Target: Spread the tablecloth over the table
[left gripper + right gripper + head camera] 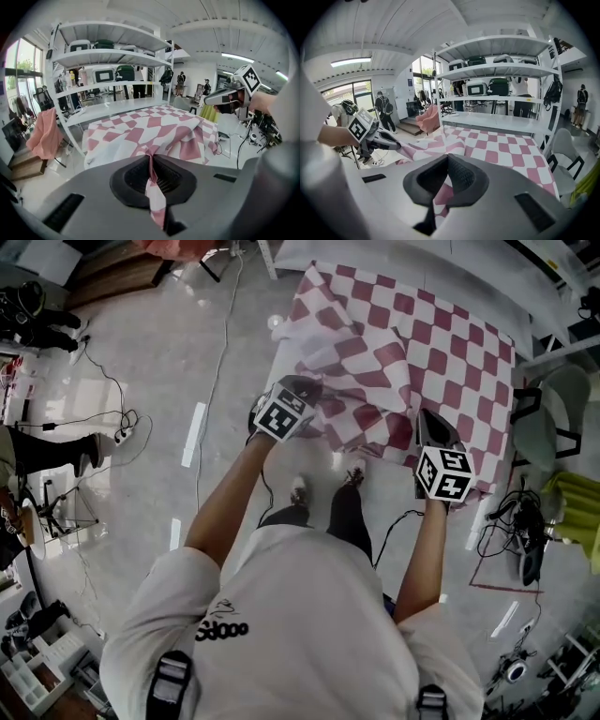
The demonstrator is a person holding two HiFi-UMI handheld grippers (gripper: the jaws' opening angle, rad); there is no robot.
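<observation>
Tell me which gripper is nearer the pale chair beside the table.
Right. The right gripper pinches the tablecloth's near edge at the end next to the chair. The left gripper pinches the same edge at the opposite end, farther from it.

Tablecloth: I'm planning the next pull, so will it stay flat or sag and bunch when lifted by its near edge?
Probably floppy: the tablecloth bunches into a thin fold in the left gripper. Likely light, since that pinch and the right gripper alone hold its near edge up. It may drag wrinkles along, as creases run across it.
</observation>
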